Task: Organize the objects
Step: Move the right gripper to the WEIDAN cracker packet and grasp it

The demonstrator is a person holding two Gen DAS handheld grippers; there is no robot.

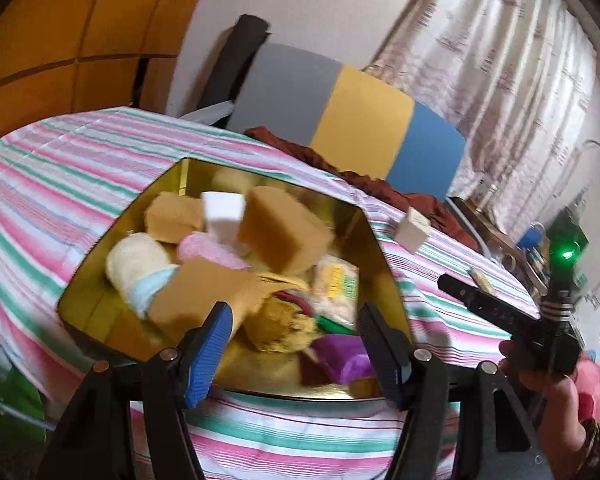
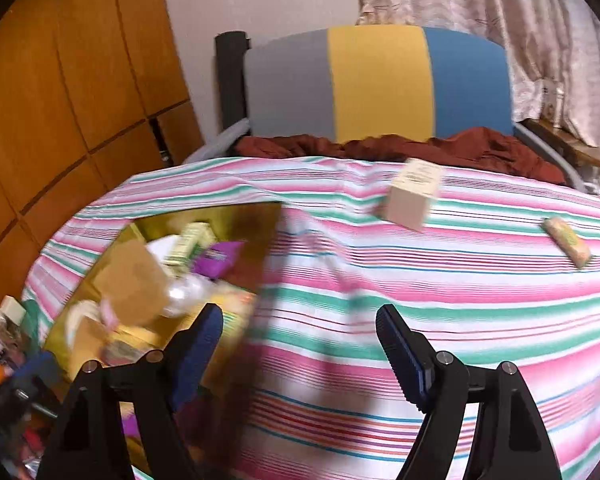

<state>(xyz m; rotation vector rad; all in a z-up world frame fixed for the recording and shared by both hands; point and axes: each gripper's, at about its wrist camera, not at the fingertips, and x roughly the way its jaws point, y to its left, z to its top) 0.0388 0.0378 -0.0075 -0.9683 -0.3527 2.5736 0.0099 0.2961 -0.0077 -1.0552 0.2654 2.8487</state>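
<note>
On the striped sheet (image 2: 480, 280) of the bed we see a gold tin (image 1: 376, 248), full of things: brown blocks (image 1: 284, 228), a white block (image 1: 223, 210), a pink roll (image 1: 208, 250), a cream roll (image 1: 134, 260), a purple wrapper (image 1: 346, 350) and a plastic packet (image 1: 336, 284). Our left gripper (image 1: 296, 354) hangs over the near part of the tin, jaws released, nothing between them. Our right gripper (image 2: 300, 354) is over bare sheet just right of the tin, jaws also released and empty. A cream box (image 2: 412, 196) stands farther on the sheet, and a small bar (image 2: 568, 246) lies well apart to its right. Both carry print, but it is too blurred for us to read. Behind them stands a grey, yellow and blue headboard (image 2: 380, 80).
</note>
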